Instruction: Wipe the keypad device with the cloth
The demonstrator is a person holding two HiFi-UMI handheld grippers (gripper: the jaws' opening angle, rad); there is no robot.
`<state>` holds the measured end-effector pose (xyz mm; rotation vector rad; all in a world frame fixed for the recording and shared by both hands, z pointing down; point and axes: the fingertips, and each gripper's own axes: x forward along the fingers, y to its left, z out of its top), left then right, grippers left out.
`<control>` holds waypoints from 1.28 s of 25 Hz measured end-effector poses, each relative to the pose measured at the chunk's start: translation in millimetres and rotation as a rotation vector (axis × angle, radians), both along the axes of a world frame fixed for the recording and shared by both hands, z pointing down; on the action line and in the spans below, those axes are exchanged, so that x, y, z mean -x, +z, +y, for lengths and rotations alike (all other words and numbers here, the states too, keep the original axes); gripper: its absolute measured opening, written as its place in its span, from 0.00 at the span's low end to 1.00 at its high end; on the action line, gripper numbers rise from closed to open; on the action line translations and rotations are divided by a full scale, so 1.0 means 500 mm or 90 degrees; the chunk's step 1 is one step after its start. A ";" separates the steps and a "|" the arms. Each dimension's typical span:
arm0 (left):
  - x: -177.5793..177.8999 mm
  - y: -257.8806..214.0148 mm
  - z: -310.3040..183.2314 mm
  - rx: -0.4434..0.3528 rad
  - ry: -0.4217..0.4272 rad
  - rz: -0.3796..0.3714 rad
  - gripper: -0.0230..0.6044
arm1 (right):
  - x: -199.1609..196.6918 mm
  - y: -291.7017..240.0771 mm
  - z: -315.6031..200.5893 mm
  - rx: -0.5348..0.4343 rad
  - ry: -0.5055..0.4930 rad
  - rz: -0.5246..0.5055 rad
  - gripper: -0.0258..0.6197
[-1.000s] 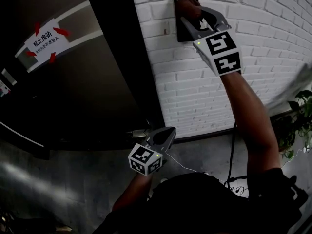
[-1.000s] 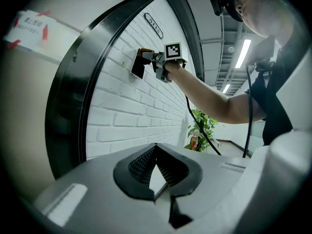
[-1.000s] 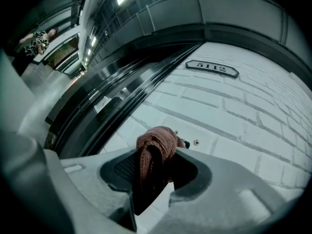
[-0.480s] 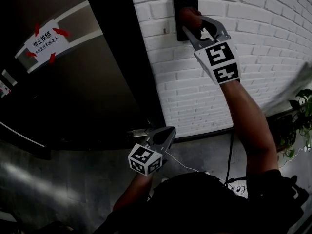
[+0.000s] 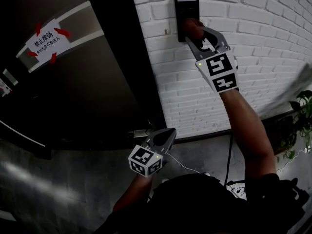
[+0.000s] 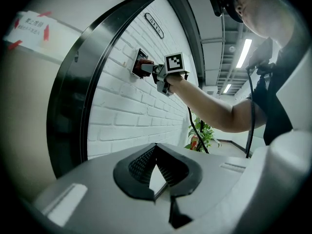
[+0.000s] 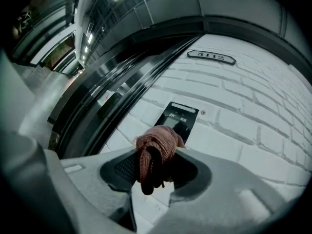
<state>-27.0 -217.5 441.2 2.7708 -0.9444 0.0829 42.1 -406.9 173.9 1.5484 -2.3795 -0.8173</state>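
- Now, the right gripper [image 5: 193,32] has slid down the keypad device [image 5: 186,6] over the last second; it was covering the middle of the black panel, and most of the upper face is now bare above the fingers.
- The fingers are clamped on the reddish-brown cloth [image 7: 156,145]; the right gripper view shows the bunched cloth pinched between the two pads, bulging past the tips and hanging a little behind them.
- Just beyond the fingertips sits the keypad device [image 7: 179,117], mounted on the white brick wall [image 5: 253,43]; the cloth overlaps its lower part, and I judge it to be pressed against the panel, though I cannot see the contact itself.
- I read this as a downward wiping stroke near its end; the top of the panel looks covered, and the bottom edge is what lies under the cloth now.
- The left gripper [image 5: 170,130] has not moved; it hangs low by the dark door [image 5: 97,82], well apart from the device, with its fingers together at the tips and nothing between them.
- For the next pass I would keep the cloth flat to the panel and watch the grip; the wad is loosely bunched, so a hard drag across the panel's edge could tug it out of the pads.
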 end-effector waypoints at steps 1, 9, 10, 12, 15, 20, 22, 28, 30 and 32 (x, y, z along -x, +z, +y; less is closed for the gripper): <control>0.000 0.000 0.000 0.001 0.000 0.000 0.06 | 0.000 0.004 0.000 0.002 0.000 -0.001 0.26; -0.001 0.003 0.002 0.004 0.000 0.002 0.06 | 0.006 0.045 0.000 0.025 0.001 0.006 0.26; -0.001 0.002 0.002 0.003 0.000 0.002 0.06 | 0.007 0.051 0.000 0.029 0.000 0.009 0.26; -0.001 0.003 0.002 0.004 0.000 0.002 0.06 | 0.007 0.062 0.000 0.036 0.000 0.013 0.26; -0.001 0.004 0.002 0.004 0.000 0.002 0.06 | 0.008 0.077 0.001 0.047 -0.002 0.016 0.26; -0.001 0.004 0.003 0.004 -0.001 0.003 0.06 | 0.008 0.095 0.001 0.066 -0.006 0.015 0.26; -0.001 0.003 0.004 0.003 -0.001 0.003 0.06 | 0.008 0.102 0.002 0.075 -0.008 0.014 0.26; 0.001 0.001 0.007 0.002 -0.002 0.002 0.06 | 0.008 0.119 0.005 0.103 -0.013 0.010 0.26; 0.002 0.001 0.008 0.003 -0.003 0.002 0.06 | 0.008 0.124 0.007 0.111 -0.014 0.011 0.26; 0.003 0.001 0.008 0.003 -0.004 0.002 0.06 | 0.008 0.128 0.009 0.120 -0.015 0.011 0.26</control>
